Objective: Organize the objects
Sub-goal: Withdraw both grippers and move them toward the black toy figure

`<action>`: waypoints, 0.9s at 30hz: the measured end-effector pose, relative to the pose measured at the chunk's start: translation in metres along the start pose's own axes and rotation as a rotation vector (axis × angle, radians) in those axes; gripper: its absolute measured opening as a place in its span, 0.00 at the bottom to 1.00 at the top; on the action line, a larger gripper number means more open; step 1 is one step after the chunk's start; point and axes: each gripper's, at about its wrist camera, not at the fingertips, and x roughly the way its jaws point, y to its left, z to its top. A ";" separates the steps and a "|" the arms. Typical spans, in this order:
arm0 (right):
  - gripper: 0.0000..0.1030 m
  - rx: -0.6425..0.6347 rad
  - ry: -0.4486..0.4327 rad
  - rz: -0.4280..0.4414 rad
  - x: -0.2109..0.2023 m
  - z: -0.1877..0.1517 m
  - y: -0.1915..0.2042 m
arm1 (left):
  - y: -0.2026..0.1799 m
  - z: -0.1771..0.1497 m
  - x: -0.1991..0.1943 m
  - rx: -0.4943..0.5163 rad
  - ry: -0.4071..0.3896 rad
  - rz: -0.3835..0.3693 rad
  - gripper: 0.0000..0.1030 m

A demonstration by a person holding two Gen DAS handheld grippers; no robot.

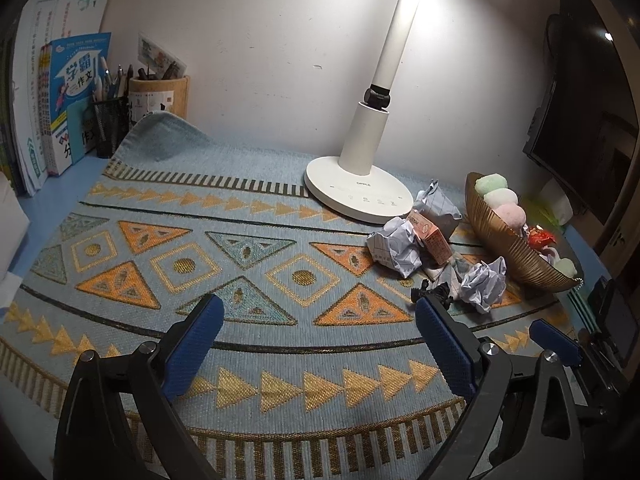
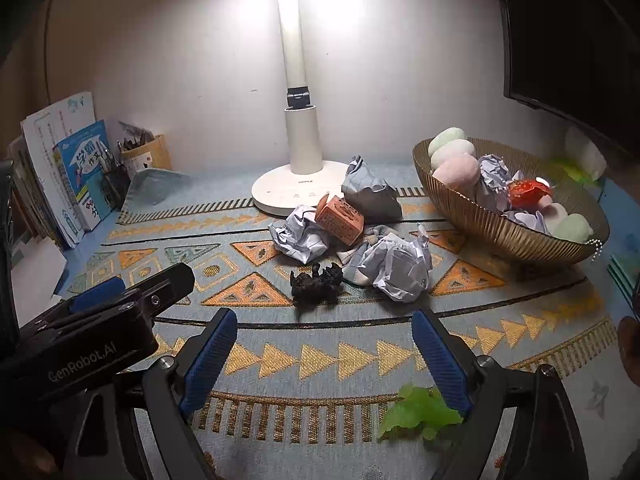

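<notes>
**Now both claws hang released over the clutter**

Nearest us, our left claw stands wide apart with nothing between its blue pads, and our right claw is spread just as wide and equally empty. Both hover over the patterned mat on the counter; a green leaf lies just beside the right claw's right pad.

Beyond the pads sits the small dark figurine, lumpy and rigid; we judge it hard and probably light, best pinched across its narrow body. Touching or just beside it is a crumpled paper ball, which should crush easily, so any squeeze across its middle will do. Further back another paper wad leans against the small orange box, tilted on one edge; the box looks stiff enough to grip on its flat sides. Behind them rests a grey folded paper lump against the lamp base.

To the right, the ribbed gold bowl holds pale round puffs, more crumpled paper and a shiny red wrapped piece. Farthest left, a mesh pen cup and a yellow holder carry pens beside upright books.
</notes>
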 end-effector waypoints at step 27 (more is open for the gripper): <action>0.86 0.189 -0.032 0.024 -0.009 0.000 -0.041 | 0.004 0.001 0.001 -0.017 0.013 -0.013 0.94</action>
